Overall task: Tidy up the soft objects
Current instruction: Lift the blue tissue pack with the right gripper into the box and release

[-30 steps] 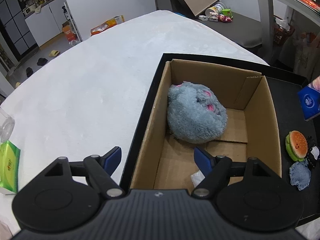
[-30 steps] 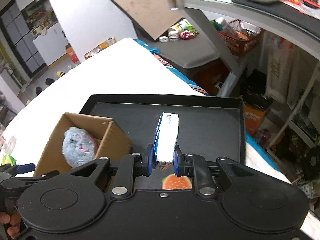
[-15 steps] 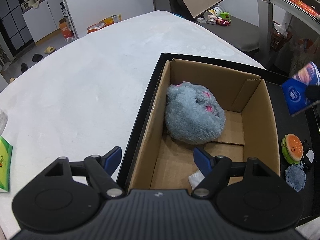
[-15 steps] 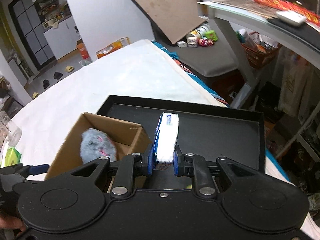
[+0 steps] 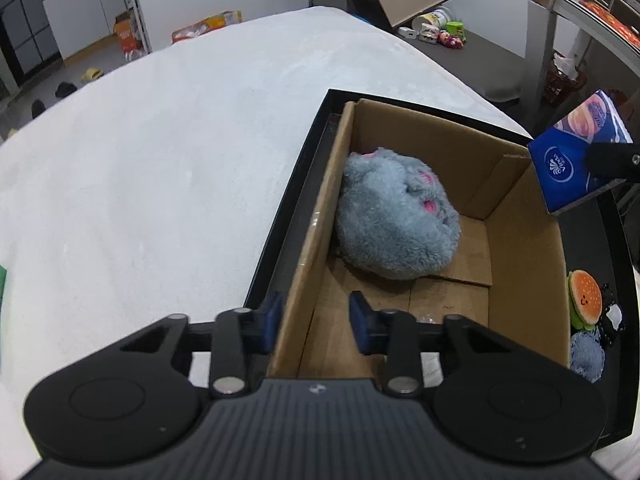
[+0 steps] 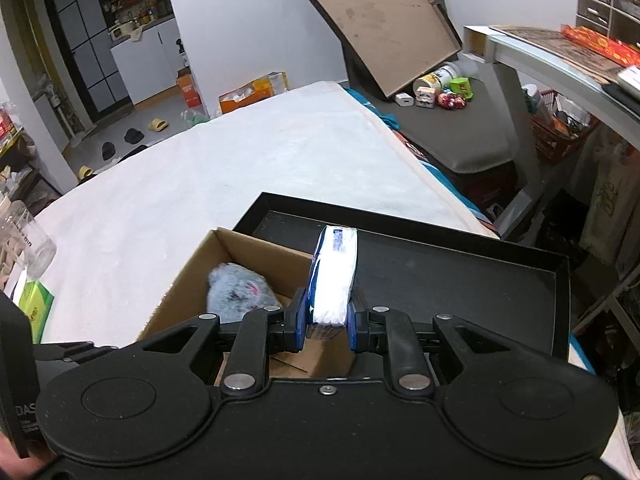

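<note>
A cardboard box (image 5: 520, 248) stands in a black tray (image 5: 280, 224) on the white bed cover, with a grey plush toy (image 5: 392, 220) inside it. My left gripper (image 5: 316, 318) straddles the box's near left wall; its jaws are closing, one finger outside and one inside, the inner pad still apart from the cardboard. My right gripper (image 6: 326, 324) is shut on a blue and white tissue pack (image 6: 334, 276), held in the air above the box's right side. The left wrist view shows that pack (image 5: 568, 164) over the far right corner.
A burger plush (image 5: 584, 298), a small black and white thing (image 5: 612, 316) and a blue fluffy piece (image 5: 586, 354) lie in the tray right of the box. A green pack (image 6: 36, 308) and a clear bottle (image 6: 24, 240) sit at the bed's left edge.
My left gripper's jaws have narrowed around the box's left wall. The right gripper has carried the tissue pack leftward and a little higher, from over the tray to over the box's right side.
</note>
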`<state>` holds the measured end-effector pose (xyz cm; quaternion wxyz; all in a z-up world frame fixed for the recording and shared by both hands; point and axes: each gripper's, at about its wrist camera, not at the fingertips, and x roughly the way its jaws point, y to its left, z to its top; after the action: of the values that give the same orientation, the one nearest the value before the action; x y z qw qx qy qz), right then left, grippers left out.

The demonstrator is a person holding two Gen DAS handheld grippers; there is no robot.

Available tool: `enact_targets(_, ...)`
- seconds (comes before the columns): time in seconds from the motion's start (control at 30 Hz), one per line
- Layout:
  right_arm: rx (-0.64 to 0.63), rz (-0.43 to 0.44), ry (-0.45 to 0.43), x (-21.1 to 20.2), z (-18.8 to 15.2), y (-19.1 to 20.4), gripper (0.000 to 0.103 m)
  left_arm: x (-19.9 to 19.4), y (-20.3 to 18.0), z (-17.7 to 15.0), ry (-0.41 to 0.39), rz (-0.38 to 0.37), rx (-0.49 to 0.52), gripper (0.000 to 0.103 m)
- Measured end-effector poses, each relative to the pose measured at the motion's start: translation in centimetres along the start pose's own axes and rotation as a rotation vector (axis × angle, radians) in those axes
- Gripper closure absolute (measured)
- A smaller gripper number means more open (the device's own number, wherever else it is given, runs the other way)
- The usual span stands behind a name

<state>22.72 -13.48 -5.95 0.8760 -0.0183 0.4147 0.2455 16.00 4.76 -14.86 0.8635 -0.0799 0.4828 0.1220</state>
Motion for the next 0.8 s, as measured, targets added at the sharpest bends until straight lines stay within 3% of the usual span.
enact_targets(0.43, -0.093, -0.016, 0.046, 2.2, 0.5, 4.0, 0.082, 0.3, 1.4, -0.2, -0.006, -0.057, -0.033, 0.078)
enact_targets(0.57, -0.123, -0.063, 0.053, 2.7, 0.4, 4.4, 0.073, 0.6, 1.5, -0.2, 0.0, -0.066, -0.036, 0.078)
enact_targets(0.67, -0.107, -0.067, 0.047, 2.4, 0.4, 4.0, 0.058, 0.7, 1.7, -0.3, 0.005, -0.078, -0.039, 0.078)
enact_targets(0.8, -0.088, -0.073, 0.036, 1.9, 0.5, 3.5, 0.057, 0.4, 1.9, -0.3, -0.014, -0.091, -0.046, 0.078)
